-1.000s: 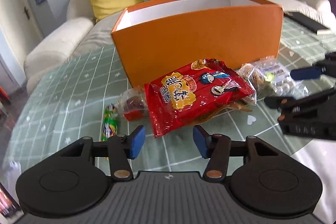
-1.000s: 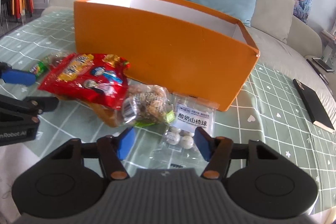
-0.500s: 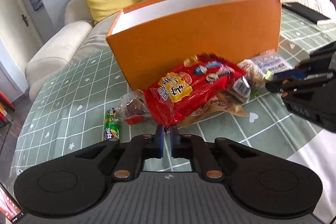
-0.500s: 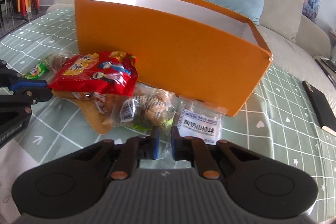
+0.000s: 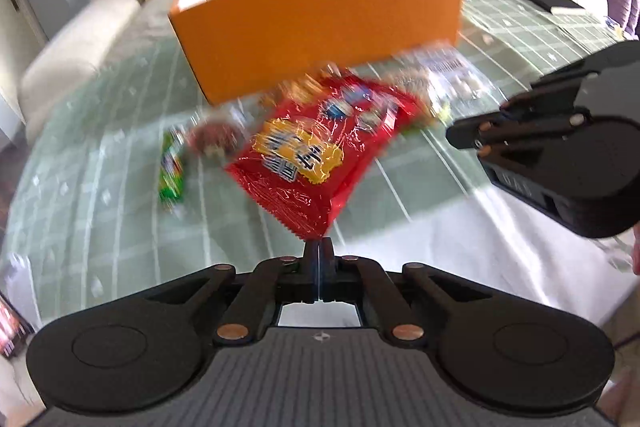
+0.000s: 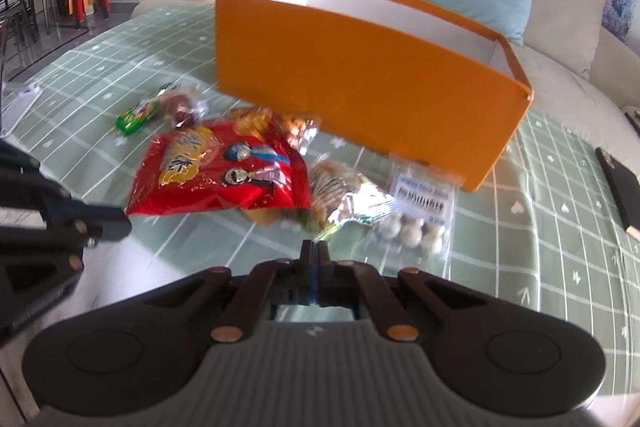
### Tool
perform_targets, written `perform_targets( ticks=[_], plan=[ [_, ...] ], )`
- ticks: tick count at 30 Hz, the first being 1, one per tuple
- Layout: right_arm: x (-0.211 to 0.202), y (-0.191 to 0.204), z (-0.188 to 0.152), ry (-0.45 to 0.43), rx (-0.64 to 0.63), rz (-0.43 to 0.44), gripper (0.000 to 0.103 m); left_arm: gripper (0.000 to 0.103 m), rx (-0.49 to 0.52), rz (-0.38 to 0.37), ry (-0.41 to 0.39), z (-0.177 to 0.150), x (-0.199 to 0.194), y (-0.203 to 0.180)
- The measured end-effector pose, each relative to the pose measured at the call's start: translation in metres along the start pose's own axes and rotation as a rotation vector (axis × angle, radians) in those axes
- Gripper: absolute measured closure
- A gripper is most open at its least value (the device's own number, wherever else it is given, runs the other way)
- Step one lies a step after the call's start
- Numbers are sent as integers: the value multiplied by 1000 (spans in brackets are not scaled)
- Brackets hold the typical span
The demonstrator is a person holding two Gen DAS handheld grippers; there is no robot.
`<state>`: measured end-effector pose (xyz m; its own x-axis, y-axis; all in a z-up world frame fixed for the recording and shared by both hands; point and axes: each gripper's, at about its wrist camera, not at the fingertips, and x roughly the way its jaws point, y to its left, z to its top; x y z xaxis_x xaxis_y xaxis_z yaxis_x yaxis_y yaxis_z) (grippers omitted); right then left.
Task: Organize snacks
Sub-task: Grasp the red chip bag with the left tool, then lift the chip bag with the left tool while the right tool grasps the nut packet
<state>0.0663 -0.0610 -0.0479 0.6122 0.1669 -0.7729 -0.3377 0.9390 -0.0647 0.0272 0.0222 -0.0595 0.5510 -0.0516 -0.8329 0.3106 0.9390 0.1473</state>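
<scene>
The left gripper (image 5: 319, 247) pinched the corner of the red snack bag (image 5: 320, 155), lifted before the orange box (image 5: 320, 23); the right gripper (image 6: 315, 250) clamped a clear packet's (image 6: 344, 195) edge.

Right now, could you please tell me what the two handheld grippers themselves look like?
Both the left gripper and right gripper are matte black, with ribbed grey tops, round side housings, copper-coloured pivot pins on the linkage arms, and blue-padded jaws. No cables or sleeves show.
</scene>
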Motion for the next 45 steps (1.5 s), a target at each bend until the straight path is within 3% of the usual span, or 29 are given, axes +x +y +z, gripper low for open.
perform_targets(
  ticks=[6,8,9,10,11,12,13,14,16,18,21,25,28,30,38,45],
  plan=[
    [-13,1,-16,23,-4,45,103,103,33,-89,15,-12,-9,-16],
    [-15,2,-18,12,-12,42,103,93,45,-61,-19,-10,-12,-18],
    [-17,3,-18,6,-14,39,103,84,49,-42,-44,-8,-14,-18],
    [-17,2,-17,2,-17,37,103,66,51,-26,-69,-6,-16,-17],
    [-18,2,-17,-2,-18,38,103,55,51,-19,-90,-5,-17,-16],
    [-18,2,-17,-5,-18,38,103,33,49,-17,-107,-4,-18,-15],
    [-18,1,-17,-9,-17,35,102,23,43,-17,-122,-3,-18,-13],
    [-19,1,-18,-14,-17,31,102,22,34,-19,-134,-1,-18,-11],
    [-18,0,-18,-19,-17,27,90,12,17,-11,-133,2,-15,-5],
    [-18,-2,-17,-31,-15,21,60,12,-3,5,-128,5,-9,1],
    [-17,-3,-17,-58,-30,7,53,12,-7,0,-111,8,0,6],
    [-10,-4,-14,-81,-76,-20,51,12,81,-63,-154,7,0,3],
    [-4,-8,-10,-97,-122,-34,48,12,159,-45,-160,8,5,0],
    [-1,-10,-8,-106,-163,-35,41,12,152,-39,-140,11,9,4],
    [18,-15,14,-105,-252,-3,41,11,-7,-163,-48,20,21,23],
    [40,-17,28,-73,-260,32,41,9,58,-142,-21,24,30,9]
  ],
)
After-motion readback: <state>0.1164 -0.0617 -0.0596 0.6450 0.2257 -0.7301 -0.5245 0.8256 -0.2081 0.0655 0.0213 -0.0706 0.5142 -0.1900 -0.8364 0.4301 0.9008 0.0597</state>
